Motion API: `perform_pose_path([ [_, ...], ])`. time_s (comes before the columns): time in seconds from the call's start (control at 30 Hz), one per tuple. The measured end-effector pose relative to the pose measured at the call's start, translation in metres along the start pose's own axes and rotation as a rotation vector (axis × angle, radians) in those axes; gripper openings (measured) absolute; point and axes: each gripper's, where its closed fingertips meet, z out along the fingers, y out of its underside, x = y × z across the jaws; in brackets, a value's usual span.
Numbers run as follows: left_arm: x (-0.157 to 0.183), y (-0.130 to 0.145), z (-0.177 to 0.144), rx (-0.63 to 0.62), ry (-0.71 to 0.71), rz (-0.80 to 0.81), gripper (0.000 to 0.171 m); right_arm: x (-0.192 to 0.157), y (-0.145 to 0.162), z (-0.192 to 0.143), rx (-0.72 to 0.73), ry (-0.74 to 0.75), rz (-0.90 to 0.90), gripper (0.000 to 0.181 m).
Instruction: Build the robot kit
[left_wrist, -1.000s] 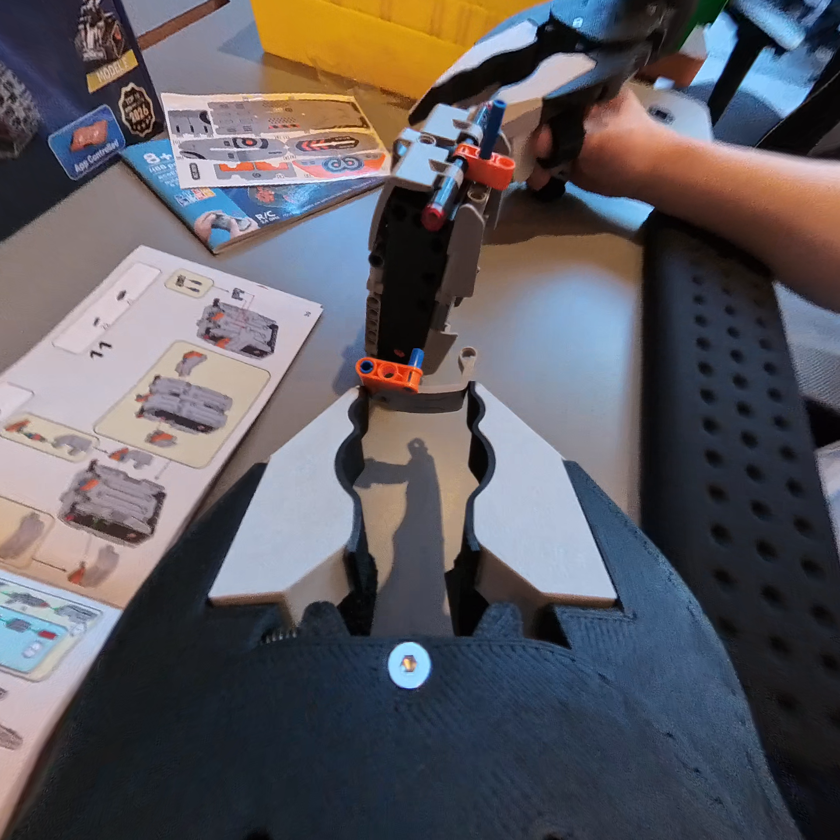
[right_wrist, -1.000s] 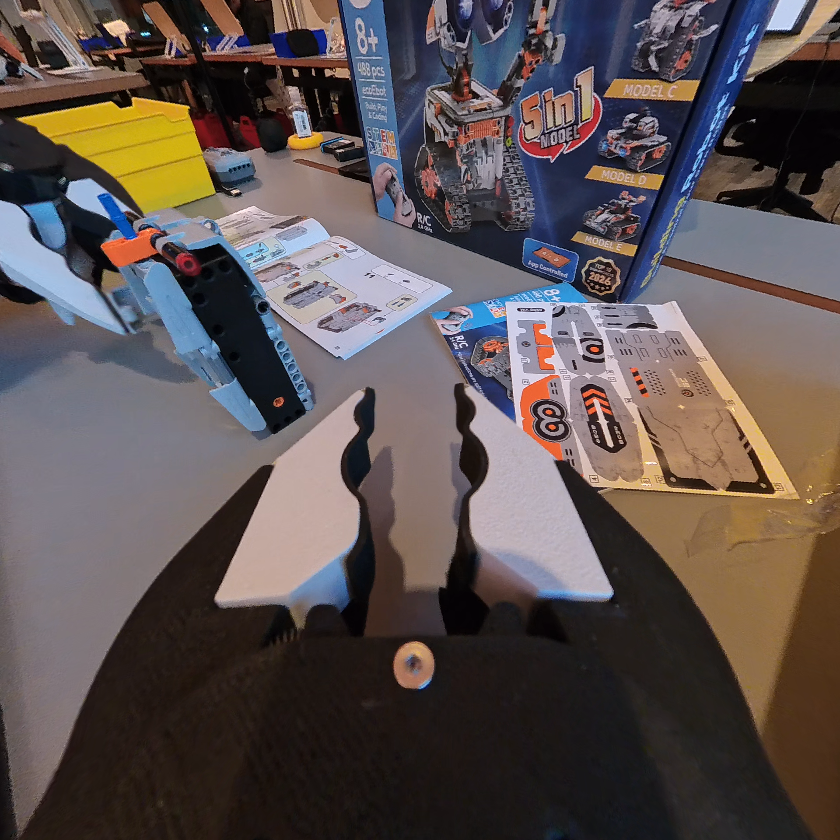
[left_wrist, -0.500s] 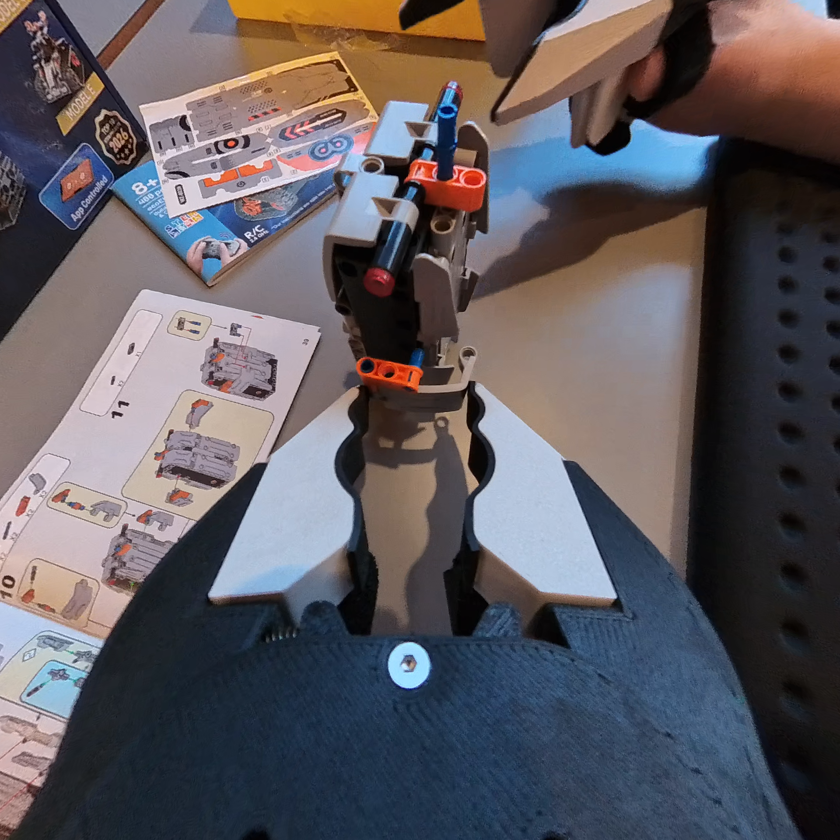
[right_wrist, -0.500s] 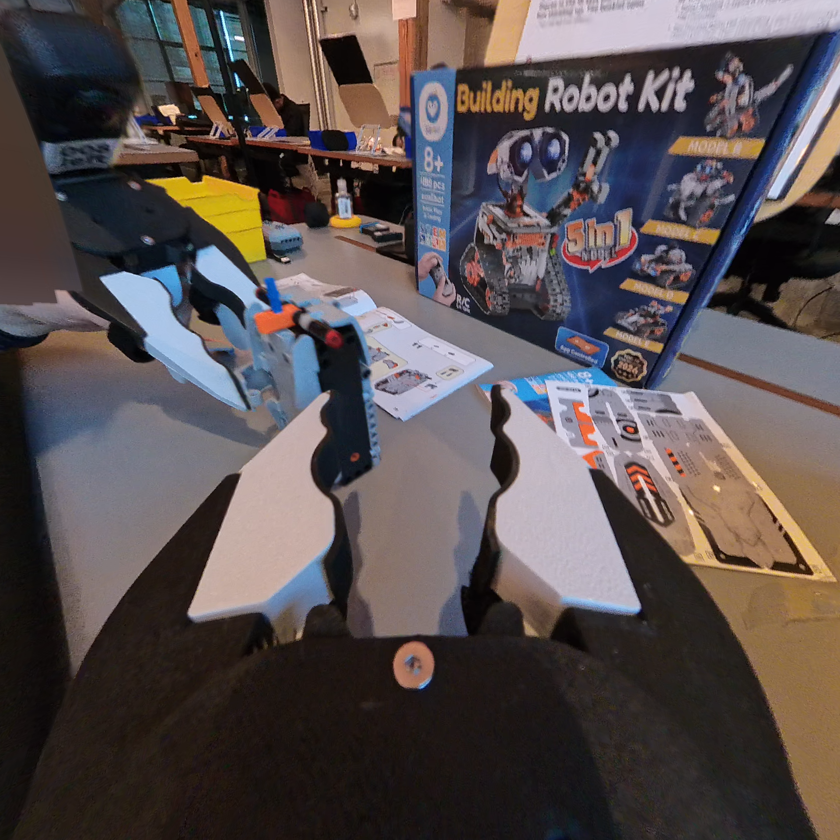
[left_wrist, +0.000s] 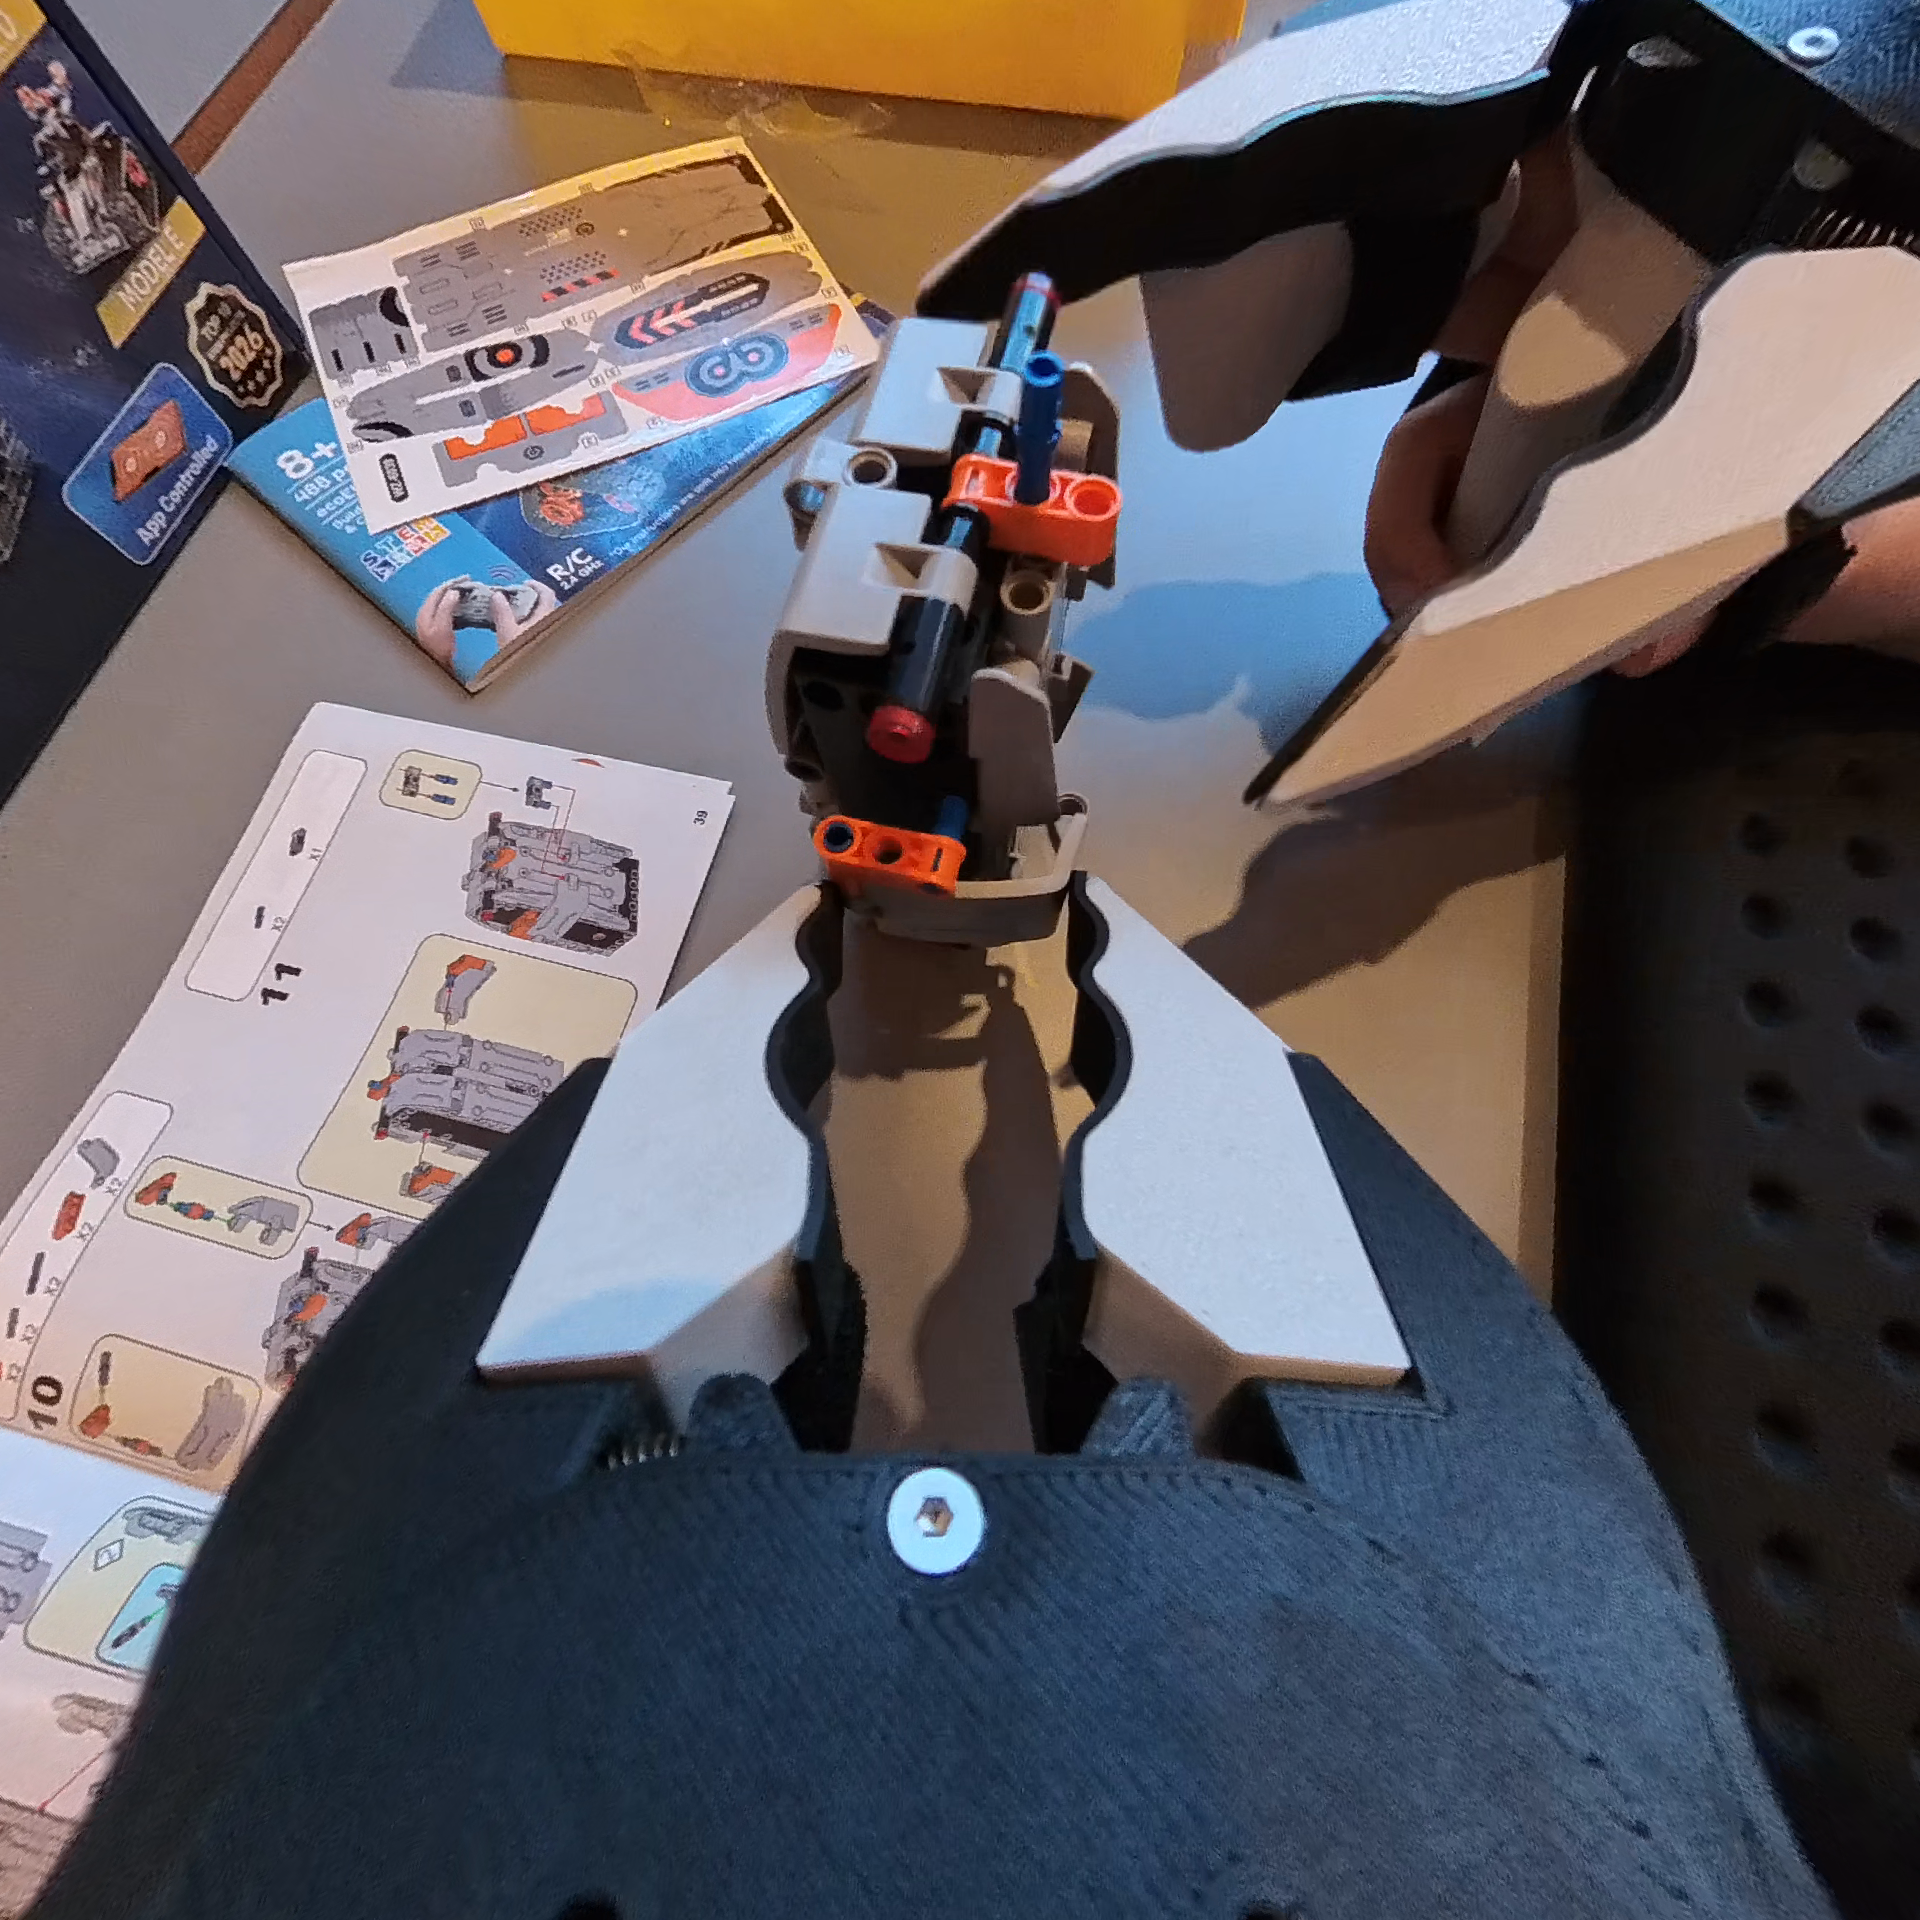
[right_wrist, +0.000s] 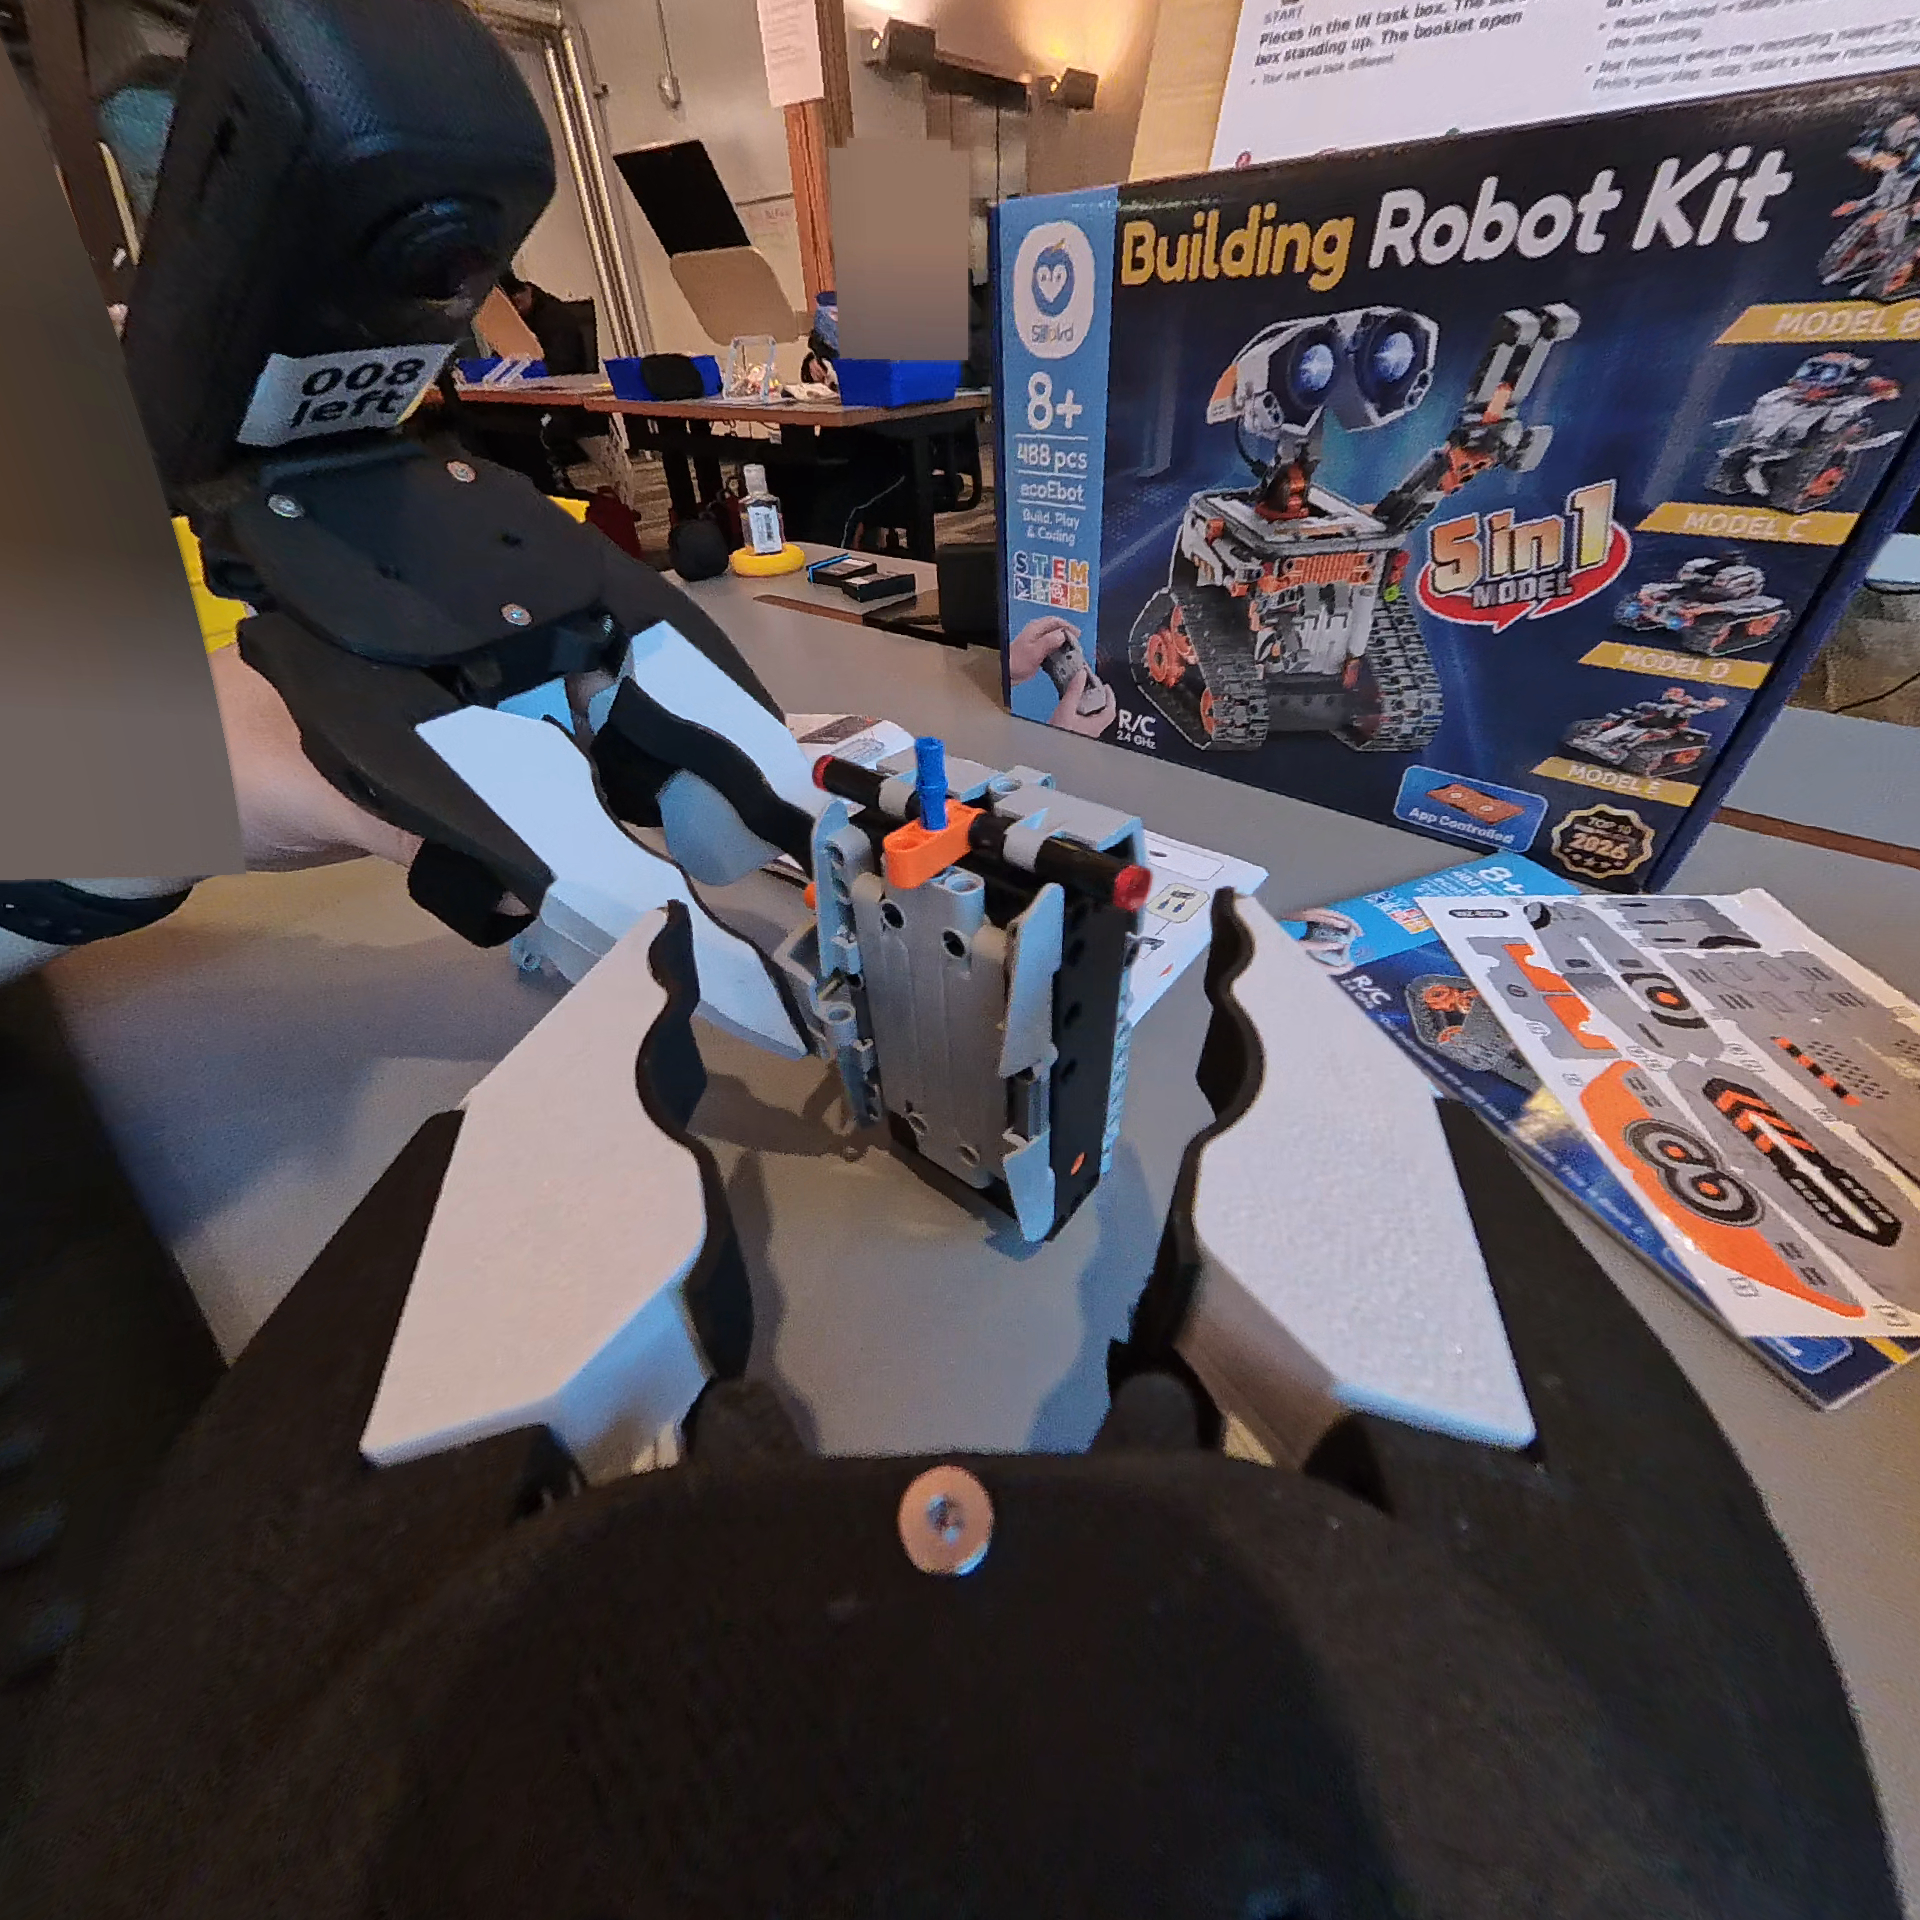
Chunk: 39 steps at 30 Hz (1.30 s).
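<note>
The left gripper's (left_wrist: 943, 904) fingers clamp the brick assembly's (left_wrist: 935, 644) near end, held tilted above the grey table (left_wrist: 675, 665); the right gripper (right_wrist: 951, 966), spread wide, flanks it untouching. Only its view shows the kit box (right_wrist: 1455, 468) standing behind.

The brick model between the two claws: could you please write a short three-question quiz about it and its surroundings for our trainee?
1. True or false: the right claw is clamped shut on the brick model.
2. Which colour is the short peg standing up from the orange piece on top of the model? A red, B blue, C yellow.
3. Fill in: the sticker sheet lies on a ___ booklet.

Key: 1 false: it is open around the model, which the left claw grips. 2 B. 3 blue.
</note>
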Motion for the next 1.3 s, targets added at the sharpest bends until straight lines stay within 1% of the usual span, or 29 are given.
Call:
perform_pose_path([
  [0.2, -0.002, -0.001, 0.0, 0.005, -0.008, -0.011, 0.042, -0.008, 0.009, 0.009, -0.044, -0.009, -0.001, 0.097],
  [0.43, -0.002, 0.002, 0.002, -0.018, -0.014, -0.016, 0.042, -0.006, 0.008, 0.014, -0.053, 0.05, -0.025, 0.096],
  [0.57, -0.002, 0.002, 0.003, -0.02, -0.012, -0.016, 0.042, -0.003, 0.008, 0.016, -0.057, 0.094, -0.027, 0.097],
  [0.7, -0.003, 0.001, 0.005, -0.015, -0.023, -0.044, 0.042, 0.005, 0.009, 0.016, -0.071, 0.182, -0.006, 0.101],
  [0.8, -0.002, 0.001, 0.007, -0.016, -0.028, -0.042, 0.042, 0.007, 0.008, 0.017, -0.081, 0.224, -0.038, 0.102],
  [0.83, -0.002, 0.001, 0.008, -0.018, -0.033, -0.034, 0.042, 0.005, 0.007, 0.017, -0.084, 0.216, -0.048, 0.098],
  [1.0, -0.001, 0.0, 0.009, -0.025, -0.034, -0.026, 0.042, 0.005, 0.009, 0.018, -0.094, 0.15, -0.013, 0.098],
  [1.2, -0.003, -0.004, 0.011, -0.035, -0.043, -0.023, 0.042, 0.001, 0.01, 0.019, -0.095, 0.004, 0.079, 0.096],
  [1.3, -0.002, -0.007, 0.013, -0.032, -0.049, -0.031, 0.042, 0.005, 0.012, 0.018, -0.133, -0.021, 0.094, 0.095],
])
